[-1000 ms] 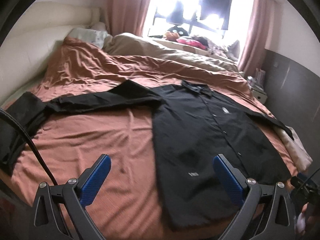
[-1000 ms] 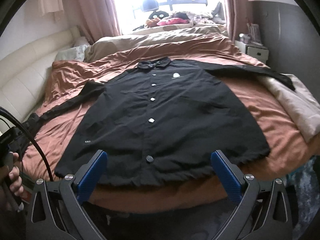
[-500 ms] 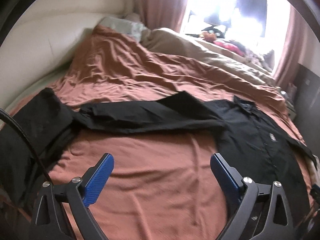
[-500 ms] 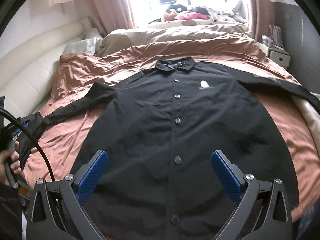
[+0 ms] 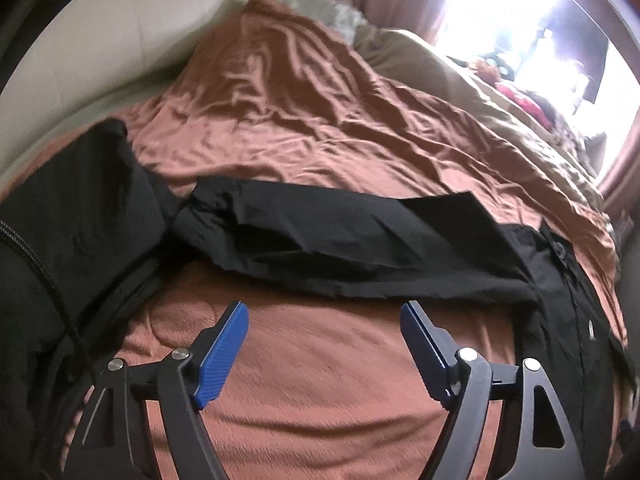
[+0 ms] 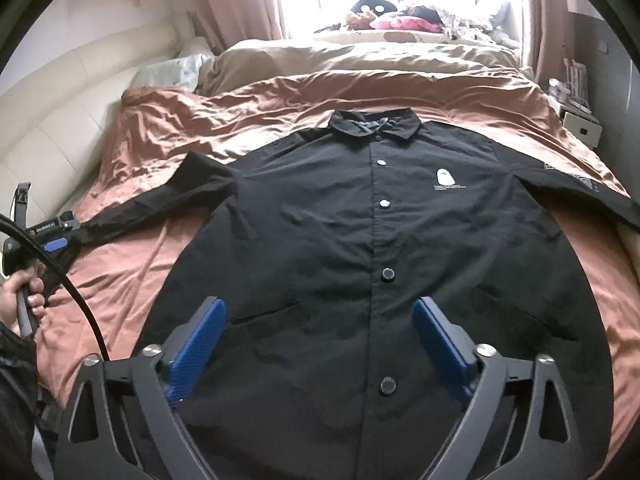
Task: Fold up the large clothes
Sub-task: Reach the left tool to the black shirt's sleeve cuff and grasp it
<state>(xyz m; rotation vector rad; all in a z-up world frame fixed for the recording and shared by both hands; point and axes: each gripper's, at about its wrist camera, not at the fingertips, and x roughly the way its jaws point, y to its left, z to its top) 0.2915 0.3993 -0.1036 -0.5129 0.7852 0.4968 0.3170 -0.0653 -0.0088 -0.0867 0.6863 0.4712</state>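
A black button-front jacket (image 6: 320, 240) lies flat and face up on the brown bed sheet (image 6: 168, 128), collar toward the window. Its left sleeve (image 5: 340, 240) stretches sideways across the sheet. My left gripper (image 5: 322, 312) hovers over bare sheet just short of that sleeve, its jaws closing with nothing between the blue pads (image 5: 224, 348). My right gripper (image 6: 318, 306) hangs over the jacket's lower front near the button line, jaws also closing, nothing pinched. In the right wrist view the left gripper (image 6: 56, 240) shows at the sleeve's end, held by a hand (image 6: 24, 300).
A dark heap of cloth (image 5: 80, 220) lies at the sleeve's left end, with a black cable (image 5: 40, 272) across it. A cream headboard (image 6: 60, 120) runs along the left. A beige duvet (image 6: 360, 56) and toys (image 6: 372, 12) fill the far end. A nightstand (image 6: 580, 128) stands right.
The left gripper swung left from the jacket's body to the sleeve and dropped closer to the bed. The right gripper moved forward over the jacket's hem. Both pairs of jaws narrowed slightly.
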